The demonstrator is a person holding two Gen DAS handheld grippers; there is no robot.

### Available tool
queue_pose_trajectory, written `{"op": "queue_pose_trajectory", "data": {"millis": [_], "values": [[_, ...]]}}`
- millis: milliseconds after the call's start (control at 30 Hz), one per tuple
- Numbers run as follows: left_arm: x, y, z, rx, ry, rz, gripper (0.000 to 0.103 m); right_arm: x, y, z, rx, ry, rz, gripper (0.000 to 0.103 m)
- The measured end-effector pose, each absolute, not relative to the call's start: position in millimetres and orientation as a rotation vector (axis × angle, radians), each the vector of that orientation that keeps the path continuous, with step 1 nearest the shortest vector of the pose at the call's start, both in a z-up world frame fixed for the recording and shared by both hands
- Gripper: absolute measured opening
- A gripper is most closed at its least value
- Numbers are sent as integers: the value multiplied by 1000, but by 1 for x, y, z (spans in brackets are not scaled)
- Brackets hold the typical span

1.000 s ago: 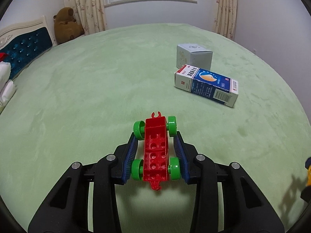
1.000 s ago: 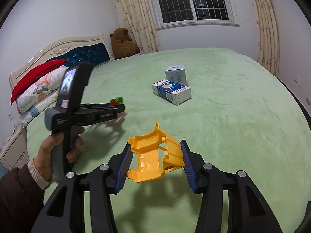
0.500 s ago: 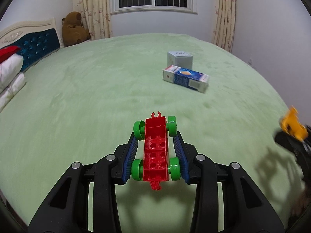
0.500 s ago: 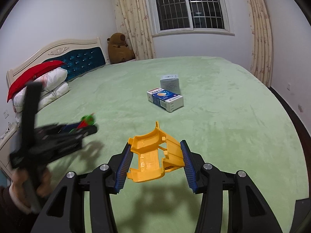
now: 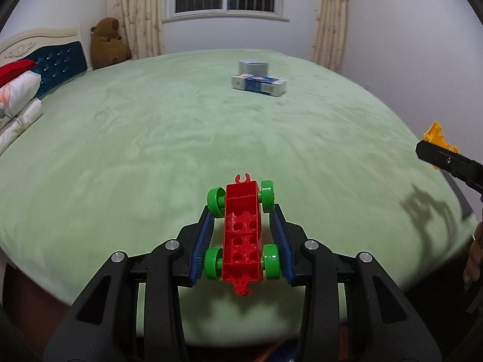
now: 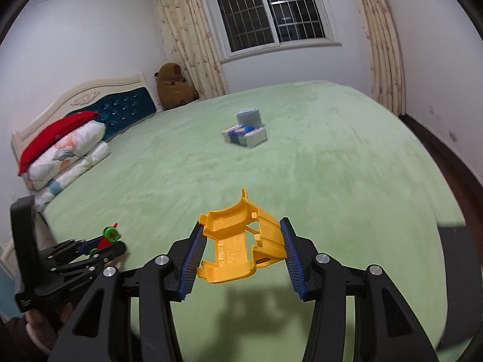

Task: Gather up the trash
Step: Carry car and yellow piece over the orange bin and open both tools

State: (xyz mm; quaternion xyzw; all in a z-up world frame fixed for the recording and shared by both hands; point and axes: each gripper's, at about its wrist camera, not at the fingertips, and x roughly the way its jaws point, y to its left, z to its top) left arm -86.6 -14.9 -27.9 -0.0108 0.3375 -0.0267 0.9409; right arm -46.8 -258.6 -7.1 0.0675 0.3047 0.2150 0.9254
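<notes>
My left gripper [image 5: 241, 211] is shut on a red toy car base with green wheels [image 5: 241, 235], held above the near edge of the green bed [image 5: 151, 135]. My right gripper [image 6: 241, 226] is shut on a yellow plastic toy piece [image 6: 238, 244], also above the bed's near edge. The left gripper shows at the lower left of the right wrist view [image 6: 102, 241]; the right gripper with its yellow piece shows at the right edge of the left wrist view [image 5: 434, 147]. A blue-and-white carton [image 5: 259, 84] lies far out on the bed beside a small white box [image 5: 253, 67].
Pillows and a red cushion [image 6: 60, 147] lie by the blue headboard [image 6: 120, 111] on the left. A brown teddy bear [image 6: 175, 89] sits in the far corner. Curtains and a barred window [image 6: 271, 9] are behind. Dark floor [image 6: 452, 169] runs along the bed's right side.
Both grippers have pulled back and risen from the bed with their toys still held. The cartons now look farther away, and the bed's near edge has come into view.
</notes>
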Motion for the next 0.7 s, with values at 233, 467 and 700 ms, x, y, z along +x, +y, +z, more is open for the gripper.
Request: {"op": "queue_pose_trajectory", "data": {"millis": [233, 467, 700], "values": [[-155, -32, -44, 51, 746, -212, 38, -111, -253, -25, 72, 763, 549, 49], [-184, -47, -76, 136, 875, -289, 38, -140, -247, -60, -3, 938, 575, 49], [-177, -58, -128, 164, 1123, -322, 38, -165, -223, -106, -114, 1143, 640, 49]]}}
